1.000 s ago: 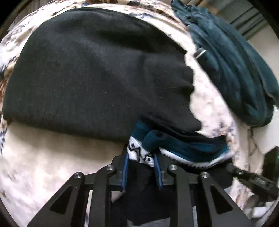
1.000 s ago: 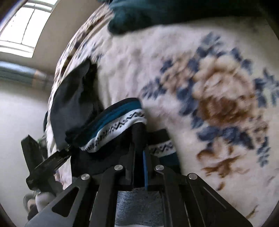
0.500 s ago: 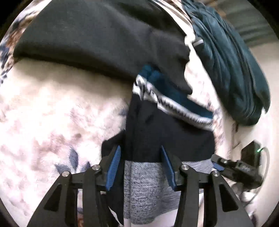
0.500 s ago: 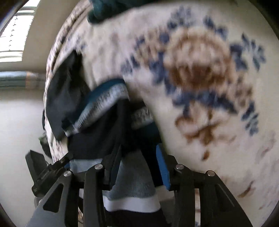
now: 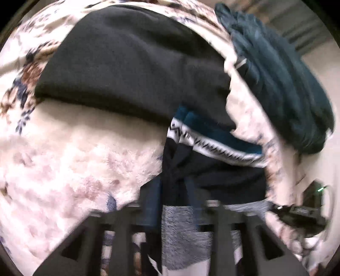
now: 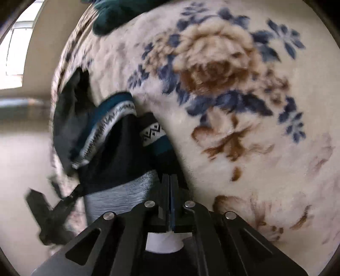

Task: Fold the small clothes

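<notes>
A small knitted garment (image 5: 214,169), black with a teal band, a white zigzag band and a grey band, lies on a floral blanket (image 5: 74,161). It also shows in the right wrist view (image 6: 119,152). My left gripper (image 5: 173,191) has its jaws a little apart around a bunched black fold of the garment. My right gripper (image 6: 170,191) is shut, with the jaws pressed together at the garment's near right edge by the grey band; whether cloth is pinched between them is hidden.
A folded black garment (image 5: 131,63) lies just beyond the knitted one. A dark teal garment (image 5: 282,78) is heaped at the blanket's far right edge; it also shows in the right wrist view (image 6: 114,14). The other gripper's body (image 6: 51,212) shows at the left.
Both grippers were shut on the garment, opened half a second ago, and have closed in again: the right is fully shut, the left narrowed around a fold. The garment now lies flatter.
</notes>
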`<move>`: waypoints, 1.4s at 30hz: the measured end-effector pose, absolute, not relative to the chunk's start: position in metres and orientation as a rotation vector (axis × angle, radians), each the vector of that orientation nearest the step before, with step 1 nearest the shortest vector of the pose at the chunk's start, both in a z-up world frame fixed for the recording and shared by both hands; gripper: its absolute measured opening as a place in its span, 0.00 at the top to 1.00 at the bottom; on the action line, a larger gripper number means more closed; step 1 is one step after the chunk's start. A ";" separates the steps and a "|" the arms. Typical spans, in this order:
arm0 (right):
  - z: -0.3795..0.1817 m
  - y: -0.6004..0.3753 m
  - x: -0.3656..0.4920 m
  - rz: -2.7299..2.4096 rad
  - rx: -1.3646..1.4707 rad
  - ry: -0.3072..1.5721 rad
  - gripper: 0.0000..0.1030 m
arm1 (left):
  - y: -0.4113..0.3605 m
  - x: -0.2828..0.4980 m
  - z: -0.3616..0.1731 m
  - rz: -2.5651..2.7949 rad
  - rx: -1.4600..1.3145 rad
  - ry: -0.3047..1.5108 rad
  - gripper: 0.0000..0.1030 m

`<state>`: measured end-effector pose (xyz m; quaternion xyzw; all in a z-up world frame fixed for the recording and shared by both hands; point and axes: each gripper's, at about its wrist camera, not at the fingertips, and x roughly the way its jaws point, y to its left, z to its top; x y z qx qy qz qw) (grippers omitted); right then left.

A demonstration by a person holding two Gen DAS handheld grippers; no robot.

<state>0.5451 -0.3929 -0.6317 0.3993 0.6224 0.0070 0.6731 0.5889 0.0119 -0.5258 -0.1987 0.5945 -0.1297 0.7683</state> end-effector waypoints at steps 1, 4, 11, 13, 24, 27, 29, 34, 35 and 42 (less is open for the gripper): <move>-0.630 -0.398 0.544 0.020 0.904 1.392 0.76 | 0.018 0.588 -0.528 -0.295 -0.481 1.286 0.38; -0.634 -0.408 0.542 0.107 0.986 1.356 0.36 | 0.023 0.587 -0.552 -0.366 -0.606 1.337 0.35; -0.688 -0.365 0.559 0.302 0.976 1.487 0.33 | 0.006 0.584 -0.571 -0.467 -0.631 1.362 0.73; -0.691 -0.349 0.560 0.369 0.984 1.476 0.63 | 0.009 0.582 -0.567 -0.509 -0.662 1.347 0.75; -0.685 -0.374 0.531 0.261 1.079 1.472 0.51 | 0.036 0.584 -0.565 -0.523 -0.813 1.393 0.52; -0.673 -0.382 0.534 0.263 1.042 1.416 0.32 | 0.055 0.564 -0.535 -0.475 -0.834 1.309 0.38; -0.668 -0.388 0.535 0.262 1.019 1.406 0.27 | 0.065 0.542 -0.524 -0.447 -0.864 1.274 0.32; -0.650 -0.407 0.526 0.269 0.973 1.403 0.12 | 0.077 0.440 -0.523 -0.282 -0.967 1.285 0.30; -0.644 -0.410 0.522 0.268 0.964 1.406 0.06 | 0.072 0.422 -0.525 -0.251 -0.992 1.294 0.30; -0.616 -0.412 0.514 0.270 0.877 1.458 0.00 | 0.029 0.348 -0.560 -0.202 -1.207 1.299 0.29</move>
